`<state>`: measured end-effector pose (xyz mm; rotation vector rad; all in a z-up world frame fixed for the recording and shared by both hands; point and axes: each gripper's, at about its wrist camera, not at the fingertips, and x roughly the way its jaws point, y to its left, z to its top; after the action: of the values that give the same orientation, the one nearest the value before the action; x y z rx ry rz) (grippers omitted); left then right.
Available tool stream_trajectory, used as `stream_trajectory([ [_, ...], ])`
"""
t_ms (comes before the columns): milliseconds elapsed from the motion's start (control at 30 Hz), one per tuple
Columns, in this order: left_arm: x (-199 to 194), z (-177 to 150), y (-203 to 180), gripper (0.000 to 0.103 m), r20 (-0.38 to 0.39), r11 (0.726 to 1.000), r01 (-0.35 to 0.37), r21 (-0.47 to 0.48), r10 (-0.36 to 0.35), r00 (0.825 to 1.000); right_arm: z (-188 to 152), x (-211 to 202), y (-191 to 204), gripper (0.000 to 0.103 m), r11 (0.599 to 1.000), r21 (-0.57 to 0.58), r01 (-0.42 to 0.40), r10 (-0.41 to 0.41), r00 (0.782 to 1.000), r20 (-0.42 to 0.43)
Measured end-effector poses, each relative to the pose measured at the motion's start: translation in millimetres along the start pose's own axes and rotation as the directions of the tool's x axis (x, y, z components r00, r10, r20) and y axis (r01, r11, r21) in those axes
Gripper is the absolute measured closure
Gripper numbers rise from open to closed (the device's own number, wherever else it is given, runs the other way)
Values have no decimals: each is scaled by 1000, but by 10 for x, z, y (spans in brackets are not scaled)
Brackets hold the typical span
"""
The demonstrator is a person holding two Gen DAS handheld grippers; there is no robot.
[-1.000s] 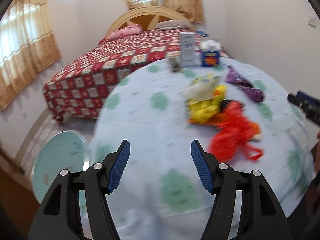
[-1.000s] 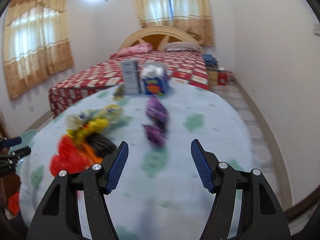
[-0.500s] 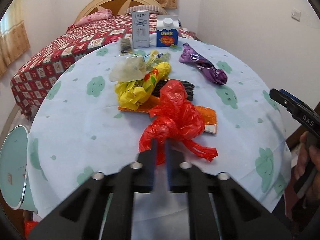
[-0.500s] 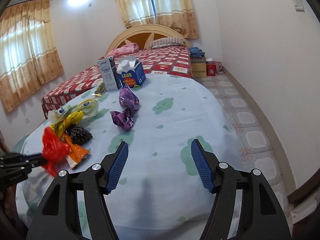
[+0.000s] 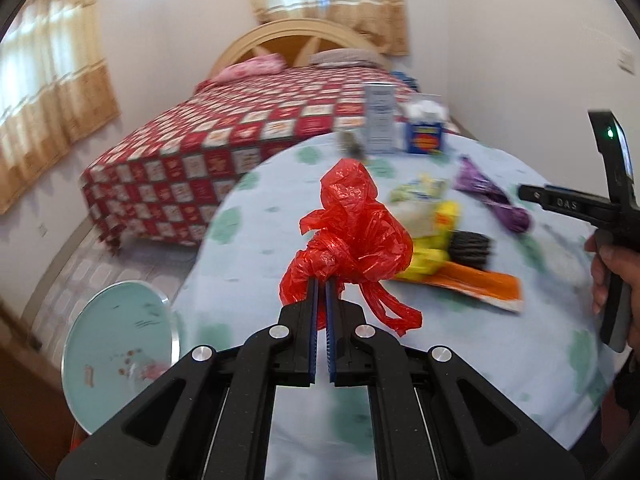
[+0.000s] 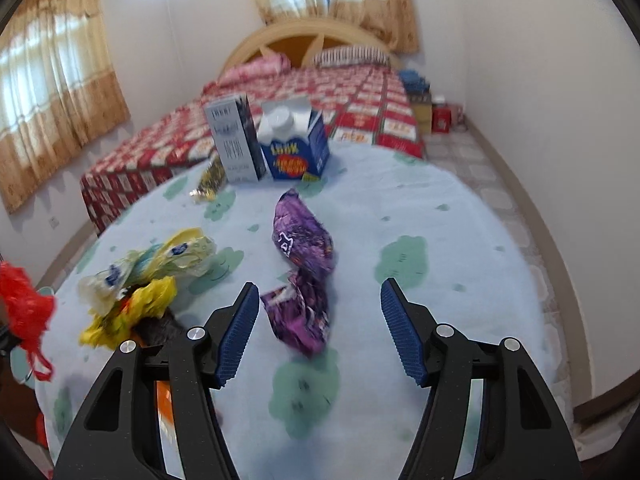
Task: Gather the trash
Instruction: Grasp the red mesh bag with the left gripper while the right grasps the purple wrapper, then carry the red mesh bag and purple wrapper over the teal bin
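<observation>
My left gripper point(image 5: 322, 286) is shut on a crumpled red plastic bag point(image 5: 352, 228) and holds it lifted above the round table point(image 5: 248, 264); the bag also shows at the left edge of the right wrist view point(image 6: 22, 312). My right gripper point(image 6: 318, 328) is open, hovering just above a purple wrapper point(image 6: 304, 272). On the table lie a yellow wrapper point(image 6: 132, 312), a pale crumpled bag point(image 6: 172, 258), an orange wrapper point(image 5: 472, 284) and a dark wrapper point(image 5: 468, 246).
A grey carton point(image 6: 234, 142) and a blue milk carton point(image 6: 294, 144) stand at the table's far edge, with a small foil wrapper point(image 6: 208, 182) beside them. A round teal bin lid point(image 5: 120, 352) is left of the table. A bed point(image 5: 240, 148) stands beyond.
My left gripper closed on the red bag and lifted it off the pile, swinging left. My right gripper moved in over the purple wrapper, still open.
</observation>
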<state>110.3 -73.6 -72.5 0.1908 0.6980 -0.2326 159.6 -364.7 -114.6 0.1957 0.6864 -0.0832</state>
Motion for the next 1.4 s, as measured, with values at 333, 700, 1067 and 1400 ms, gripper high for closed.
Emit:
stream_trajectory([
  [333,131,-125,444,100,-40,998,-47,-49,45,998,-82,375,28,78,998,39,-53,59,983,-174],
  [700,-129,-201,795,99,-6,990,-114,-85,114,993,0,-94,329,85,995,5,-100,100,994,32],
  [1067,-389,-182,1143,100,50,964,-200,-176,211,976,184,-297,1134,85,959,-133,-251,265,959,97],
  [1400,-408,-294,1369,100,25,952,-244,-187,253,967,106,-255,1920,85,917,-242,-317,341,938,62],
])
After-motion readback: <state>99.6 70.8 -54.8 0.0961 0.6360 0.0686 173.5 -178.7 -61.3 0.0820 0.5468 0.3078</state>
